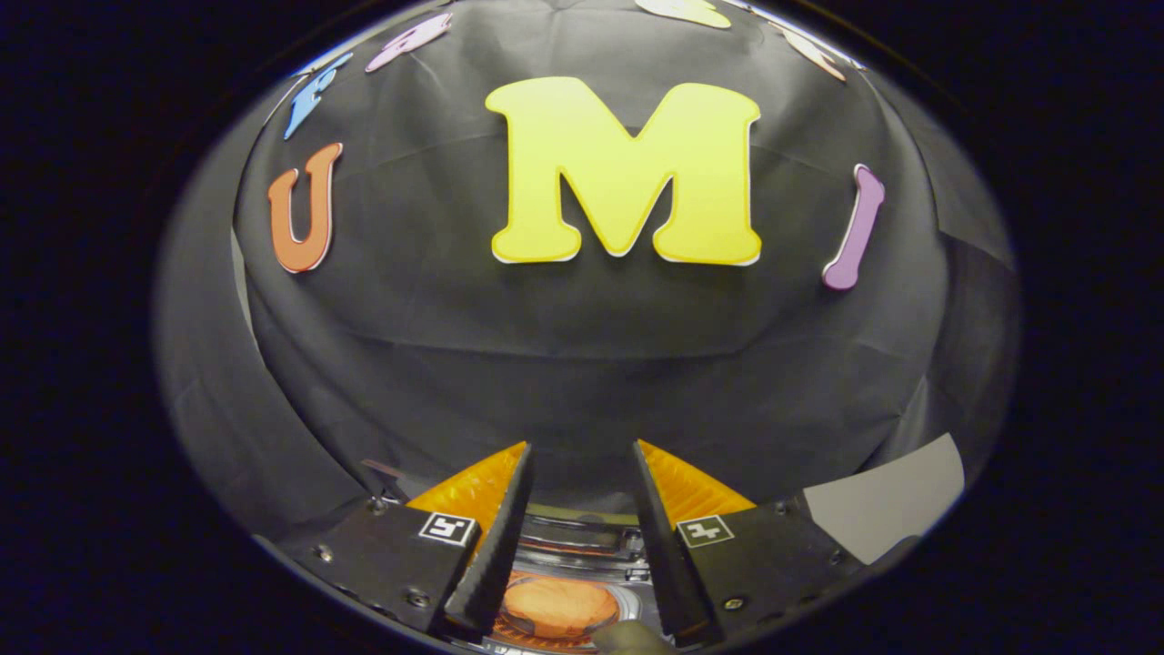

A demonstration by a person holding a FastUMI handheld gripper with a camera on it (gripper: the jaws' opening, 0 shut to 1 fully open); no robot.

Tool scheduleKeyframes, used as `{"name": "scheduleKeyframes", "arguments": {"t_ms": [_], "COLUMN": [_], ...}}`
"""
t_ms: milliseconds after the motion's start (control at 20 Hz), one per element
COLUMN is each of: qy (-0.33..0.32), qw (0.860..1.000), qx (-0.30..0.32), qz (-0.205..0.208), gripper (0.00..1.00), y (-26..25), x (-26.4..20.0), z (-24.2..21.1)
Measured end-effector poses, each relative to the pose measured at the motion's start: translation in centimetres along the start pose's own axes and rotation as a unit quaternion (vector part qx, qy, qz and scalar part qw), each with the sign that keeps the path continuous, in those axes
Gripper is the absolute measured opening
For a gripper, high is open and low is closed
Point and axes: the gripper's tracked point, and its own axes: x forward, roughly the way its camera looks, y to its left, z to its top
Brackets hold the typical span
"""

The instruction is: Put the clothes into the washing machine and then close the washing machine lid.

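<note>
I hold the hand-held gripper [582, 509] raised and level, so it faces the black cloth wall [582, 364] of the booth rather than the work below. Its two fingers [496, 537] stand well apart, with a clear gap between the orange-backed pads. Nothing is clamped between them, and no cloth hangs from either one.

Below the gap, low between the finger bases, sits the washing machine [568, 555]. I see a round opening with a pale rim and an orange mass [556, 605] inside it. I judge that mass to be the clothes lying in the drum, though the part I can see is too small to be certain. A dark band with a glossy panel lies just beyond the opening. It may be the lid [582, 535] or the control strip, and I cannot tell which.

A small dull rounded shape [627, 637] sits at the near rim of the opening. I cannot identify it.

To the right, beyond the right finger, a flat grey panel [887, 509] leans against the wall.

The open, empty fingers held high above the drum suggest that loading is done. If so, closing the lid remains.
</note>
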Motion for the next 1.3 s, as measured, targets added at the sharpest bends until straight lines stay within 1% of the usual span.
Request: {"name": "scheduleKeyframes", "arguments": {"t_ms": [350, 650, 700, 850, 1050, 1300], "qy": [0.045, 0.090, 0.083, 0.089, 0.086, 0.078], "qw": [0.999, 0.995, 0.996, 0.995, 0.994, 0.995], "qx": [0.027, 0.032, 0.037, 0.034, 0.042, 0.045], "qz": [-0.001, -0.010, -0.011, -0.032, -0.054, -0.053], "gripper": [0.67, 0.66, 0.66, 0.68, 0.68, 0.68], "y": [0.0, 0.2, 0.1, 0.0, 0.0, 0.1], "x": [3.5, 6.4, 6.4, 6.4, 6.3, 5.8], "z": [-2.1, -5.4, -5.1, -5.5, -5.5, -5.6]}}
